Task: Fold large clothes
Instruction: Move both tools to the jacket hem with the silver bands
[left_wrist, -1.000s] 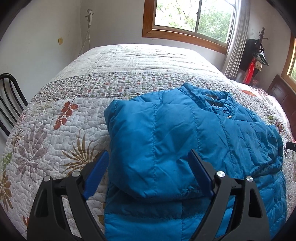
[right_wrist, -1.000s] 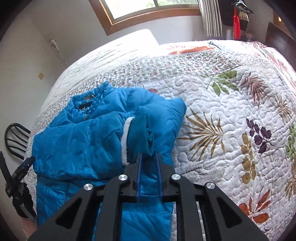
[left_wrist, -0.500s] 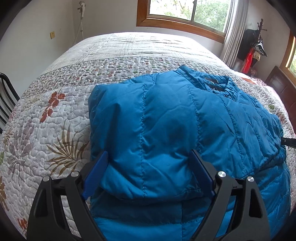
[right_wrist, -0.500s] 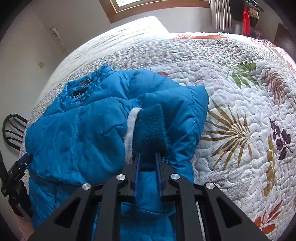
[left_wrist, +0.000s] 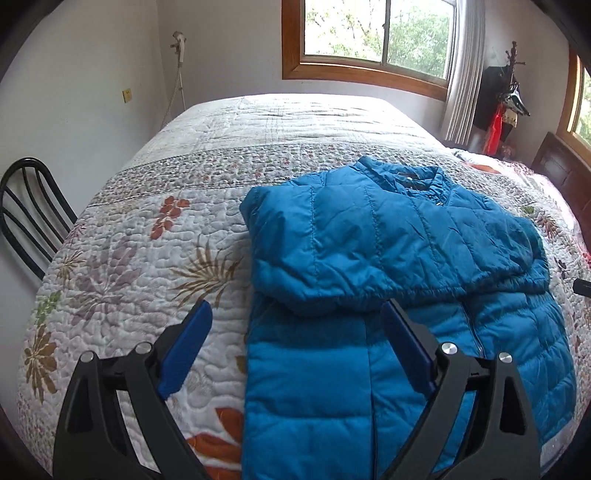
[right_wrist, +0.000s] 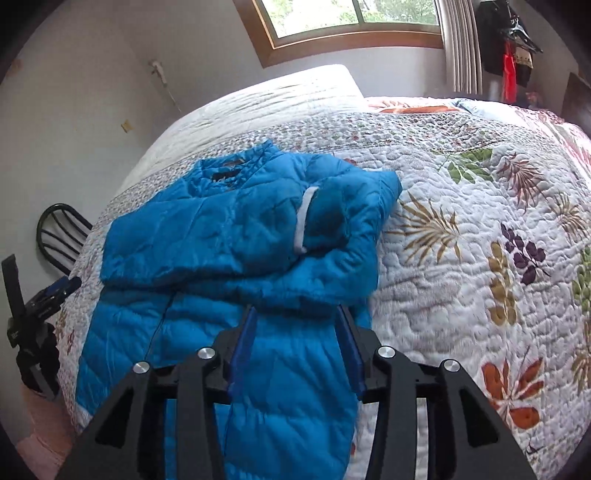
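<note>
A black metal chair (left_wrist: 29, 218) stands at the far left, beside a bed (left_wrist: 122, 266) covered by a white quilt printed with leaves and flowers. The left gripper (left_wrist: 295, 332) hangs over the bed with its blue-padded jaws spread wide; its left finger is above bare quilt and its right finger above the jacket, pressing on nothing.

A bright blue quilted puffer jacket (left_wrist: 369, 236) lies flat on the quilt, right of the bed's middle in the left wrist view. Its long axis runs away from the cameras: the collar (left_wrist: 410, 177) points toward the far side of the bed and the window (left_wrist: 373, 33), and the hem lies nearest the grippers. The zipper runs down the front along that axis. Both sleeves are folded across the chest, forming a puffy band that crosses the body from side to side. In the right wrist view a sleeve cuff (right_wrist: 325, 218) with a white edge and a darker teal lining lies on top of that band.

The right gripper (right_wrist: 295, 325) hovers above the jacket's lower half. Its jaws have just been opening and now stand partly apart, with jacket fabric beneath the gap but nothing clamped between the pads. To the right the quilt stretches on bare.
</note>
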